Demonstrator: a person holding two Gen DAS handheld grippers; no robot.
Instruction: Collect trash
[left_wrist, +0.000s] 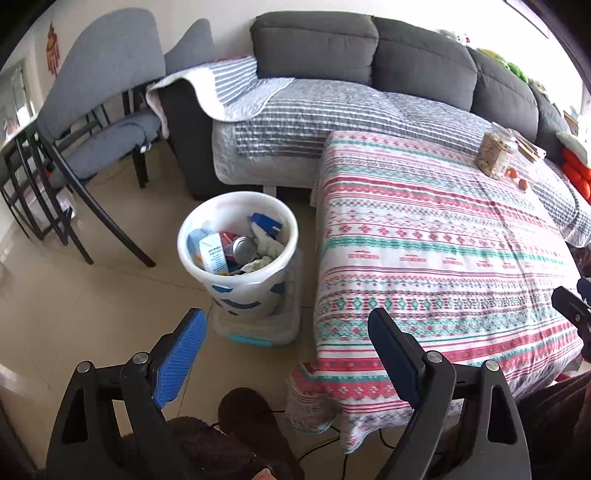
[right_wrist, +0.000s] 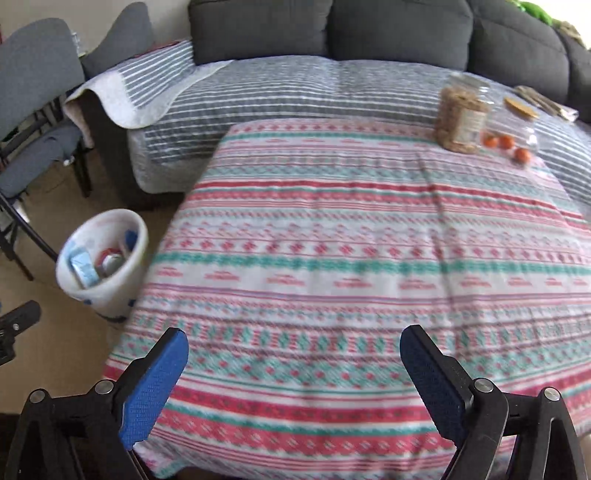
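Observation:
A white bin (left_wrist: 255, 291) stands on the floor left of the table and holds a can (left_wrist: 243, 248), a carton (left_wrist: 213, 254) and crumpled paper (left_wrist: 264, 254). My left gripper (left_wrist: 287, 317) hangs open and empty above the floor, between the bin and the table corner. In the right wrist view my right gripper (right_wrist: 293, 334) is open over the near part of the patterned tablecloth (right_wrist: 369, 240), nothing between its fingers, and the bin (right_wrist: 110, 295) lies to the far left. At the table's far right are a jar (right_wrist: 461, 118) and small tomatoes (right_wrist: 504, 142) under clear plastic.
A grey sofa (left_wrist: 369, 48) with a striped cover runs behind the table. Grey chairs (left_wrist: 99, 110) stand at the left. The bin rests on a clear plastic box (left_wrist: 258, 332). A dark slipper (left_wrist: 251, 417) and a cable lie on the floor near me.

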